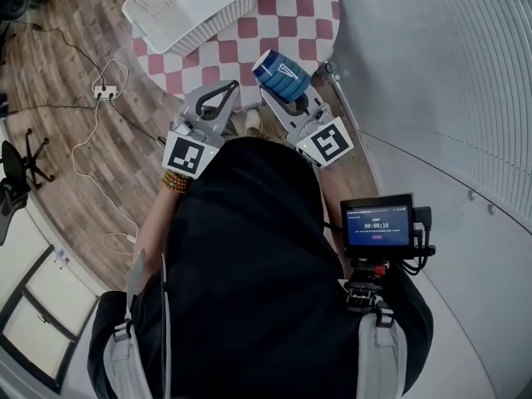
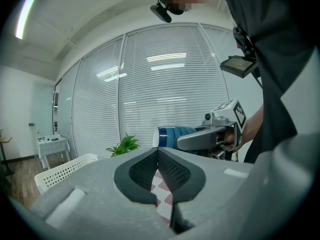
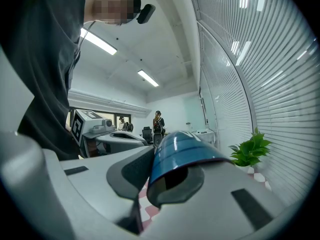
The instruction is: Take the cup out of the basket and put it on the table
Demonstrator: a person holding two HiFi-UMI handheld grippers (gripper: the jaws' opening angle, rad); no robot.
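Observation:
A blue cup [image 1: 280,76] lies on its side in my right gripper [image 1: 288,91], which is shut on the cup's wall, held in the air over the near edge of the checkered table [image 1: 291,11]. In the right gripper view the cup [image 3: 182,154] sits clamped between the dark pads, one jaw inside its mouth. My left gripper [image 1: 218,98] hangs just left of it, shut with nothing held; its pads [image 2: 170,171] meet at the tips. The left gripper view shows the cup [image 2: 172,135] to its right. The white basket [image 1: 191,7] stands on the table's far left.
The round table with its red and white cloth overhangs a wooden floor [image 1: 66,81] where a power strip and white cable [image 1: 104,92] lie. A curved wall of blinds [image 1: 432,65] runs along the right. A potted plant [image 3: 250,151] stands beyond the table.

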